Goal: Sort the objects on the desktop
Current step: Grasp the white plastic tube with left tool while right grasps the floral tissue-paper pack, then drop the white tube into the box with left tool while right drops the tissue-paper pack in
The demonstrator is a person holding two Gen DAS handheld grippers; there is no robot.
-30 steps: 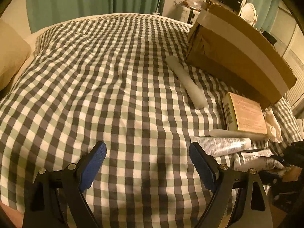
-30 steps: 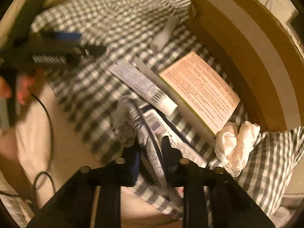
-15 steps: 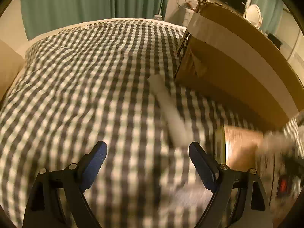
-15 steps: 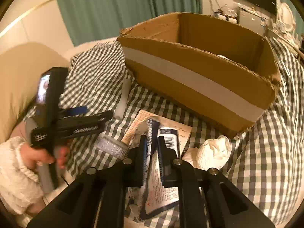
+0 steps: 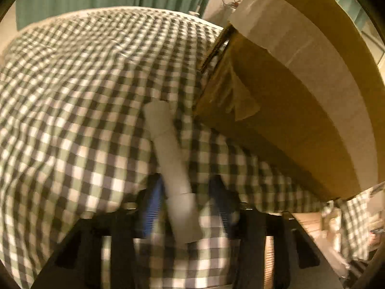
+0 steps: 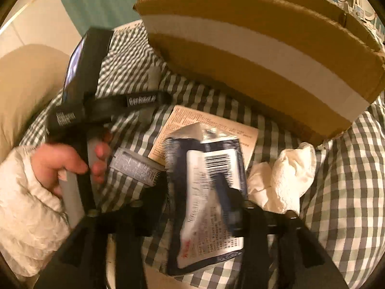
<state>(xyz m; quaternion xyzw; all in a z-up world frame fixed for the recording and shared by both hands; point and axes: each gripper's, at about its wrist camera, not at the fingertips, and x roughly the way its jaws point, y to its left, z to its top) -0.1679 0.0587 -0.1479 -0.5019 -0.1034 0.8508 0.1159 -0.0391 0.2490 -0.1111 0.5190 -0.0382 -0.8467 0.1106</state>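
Note:
A long white tube [image 5: 168, 154] lies on the checked bedspread beside a brown cardboard box [image 5: 288, 91]. My left gripper [image 5: 186, 204] straddles the tube's near end, its blue-padded fingers [image 5: 151, 204] partly closed around it with small gaps still showing. My right gripper [image 6: 199, 185] is open wide, and a dark blue and white sachet [image 6: 209, 192] hangs between its jaws above the bed; motion blur hides any contact. The left gripper [image 6: 154, 98] also shows in the right wrist view, held by a hand in a white sleeve.
The box [image 6: 252, 48] stands at the back with its top open. On the bedspread lie a peach printed booklet [image 6: 216, 125], a grey tube [image 6: 134, 168] and a crumpled white cloth [image 6: 281, 180]. A beige pillow [image 6: 24, 84] is at the left.
My left gripper moved forward onto the white tube and its fingers closed in from wide open. My right gripper's jaws spread apart from their pinch on the sachet, which has tilted.

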